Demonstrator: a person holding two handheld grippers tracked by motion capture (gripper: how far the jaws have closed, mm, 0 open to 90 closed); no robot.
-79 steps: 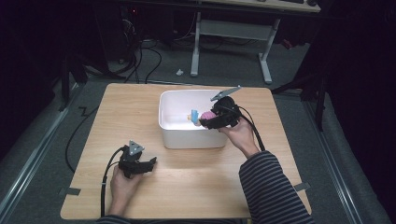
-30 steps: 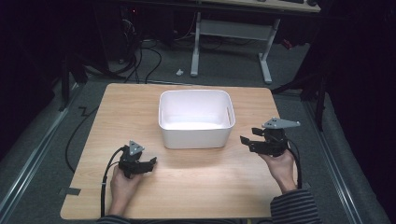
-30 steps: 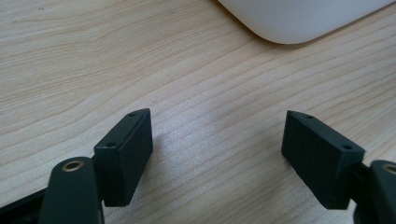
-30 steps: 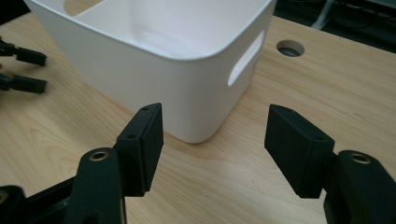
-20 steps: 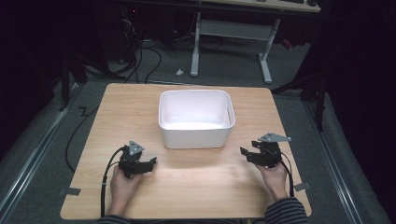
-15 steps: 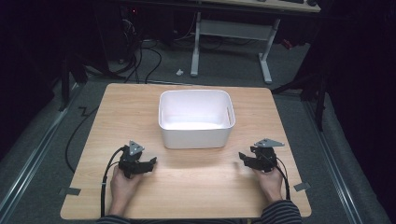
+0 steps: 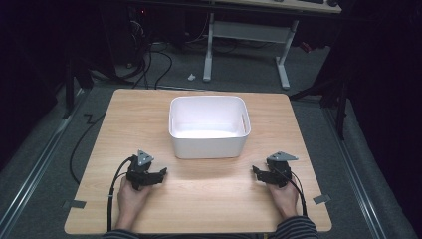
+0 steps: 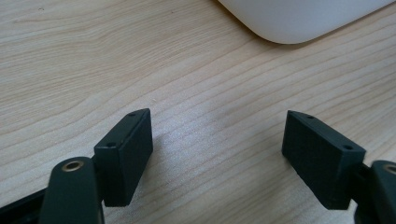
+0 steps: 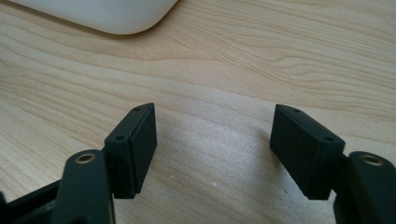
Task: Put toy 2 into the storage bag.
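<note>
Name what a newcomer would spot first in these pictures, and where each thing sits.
A white tub stands at the middle of the wooden table. Nearer the person, the left tongs and the right tongs rest low on the bare wood at either side, each with its jaws open on nothing.

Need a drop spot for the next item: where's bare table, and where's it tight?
Free: the strip between left gripper and right gripper, in front of the bin; the wide bands left and right of the bin; a narrower strip behind it along the table's far edge. Tight: the near corners, where the hands rest. Both grippers are open and hold nothing.
</note>
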